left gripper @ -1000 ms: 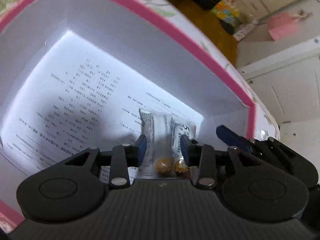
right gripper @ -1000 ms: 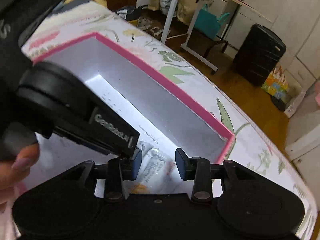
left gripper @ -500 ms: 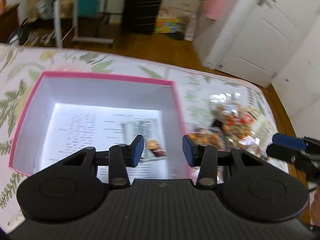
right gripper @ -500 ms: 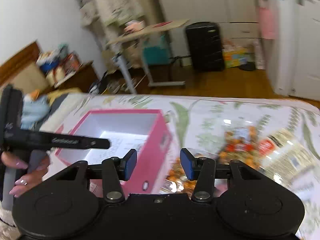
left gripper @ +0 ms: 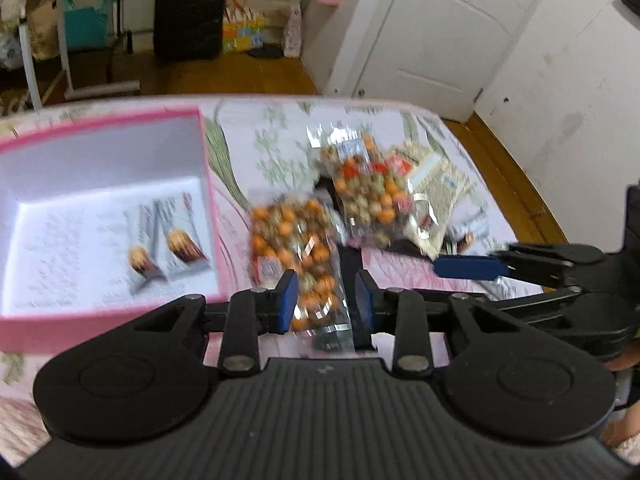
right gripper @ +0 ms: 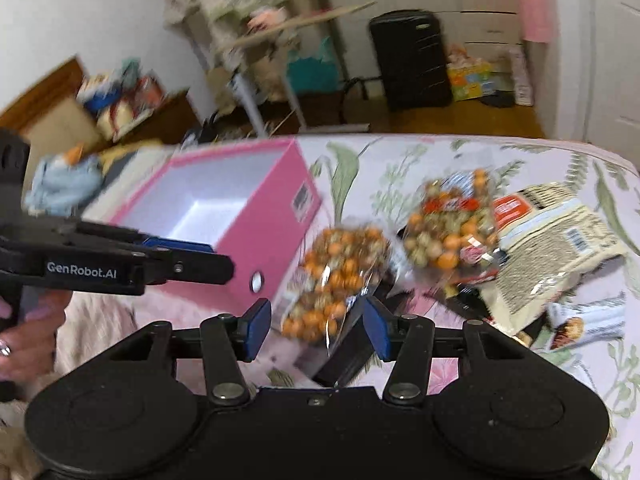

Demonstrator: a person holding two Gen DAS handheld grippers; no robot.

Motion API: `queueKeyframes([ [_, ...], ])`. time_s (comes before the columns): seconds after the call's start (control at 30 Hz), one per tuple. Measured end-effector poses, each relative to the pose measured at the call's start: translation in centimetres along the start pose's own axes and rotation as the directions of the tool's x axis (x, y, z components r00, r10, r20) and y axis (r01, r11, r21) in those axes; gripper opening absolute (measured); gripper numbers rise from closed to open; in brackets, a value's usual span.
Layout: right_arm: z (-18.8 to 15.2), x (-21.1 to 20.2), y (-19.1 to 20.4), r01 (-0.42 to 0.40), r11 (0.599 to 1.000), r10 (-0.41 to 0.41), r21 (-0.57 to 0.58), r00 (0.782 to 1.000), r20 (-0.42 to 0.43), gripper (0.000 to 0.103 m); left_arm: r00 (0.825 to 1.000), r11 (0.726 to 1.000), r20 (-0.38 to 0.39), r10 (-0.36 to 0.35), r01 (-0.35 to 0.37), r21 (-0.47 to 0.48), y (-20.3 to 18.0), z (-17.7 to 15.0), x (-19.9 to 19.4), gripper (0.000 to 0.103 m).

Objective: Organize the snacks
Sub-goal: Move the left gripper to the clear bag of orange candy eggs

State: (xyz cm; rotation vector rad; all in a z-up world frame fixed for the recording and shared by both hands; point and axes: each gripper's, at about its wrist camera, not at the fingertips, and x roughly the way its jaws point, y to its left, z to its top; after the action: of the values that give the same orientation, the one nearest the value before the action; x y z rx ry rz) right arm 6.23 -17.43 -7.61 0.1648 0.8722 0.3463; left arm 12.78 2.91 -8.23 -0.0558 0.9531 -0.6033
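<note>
A pink box (left gripper: pixel 120 128) with a white inside sits on the floral bed; it also shows in the right wrist view (right gripper: pixel 276 216). Two small snack packets (left gripper: pixel 168 248) lie inside it. Right of the box lie two clear bags of orange and green sweets, a near one (left gripper: pixel 292 236) (right gripper: pixel 340 276) and a far one (left gripper: pixel 368 192) (right gripper: pixel 448 224), plus a pale printed bag (right gripper: pixel 560 240). My left gripper (left gripper: pixel 326 300) is open and empty above the near bag. My right gripper (right gripper: pixel 316 328) is open and empty, also over the near bag.
A dark flat item (right gripper: pixel 348 356) lies under the sweet bags. Another small packet (right gripper: pixel 576 324) lies at the right on the bed. Beyond the bed edge are wooden floor, a black suitcase (left gripper: pixel 188 8), a folding table (right gripper: pixel 280 40) and a white door (left gripper: pixel 448 28).
Both grippers have pulled up and out of the pink box and swung right toward the pile of snack bags. The two small packets stay in the box.
</note>
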Motion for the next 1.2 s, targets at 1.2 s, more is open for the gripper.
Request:
queueKeyframes([
  [1.2, -3.5, 7.7, -2.5, -0.204, 0.949, 0.202, -0.239, 0.979, -0.032, 0.081, 0.995, 0.958, -0.054, -0.082, 0.064, -0.281, 6.3, -5.1, 9.4, 0.052],
])
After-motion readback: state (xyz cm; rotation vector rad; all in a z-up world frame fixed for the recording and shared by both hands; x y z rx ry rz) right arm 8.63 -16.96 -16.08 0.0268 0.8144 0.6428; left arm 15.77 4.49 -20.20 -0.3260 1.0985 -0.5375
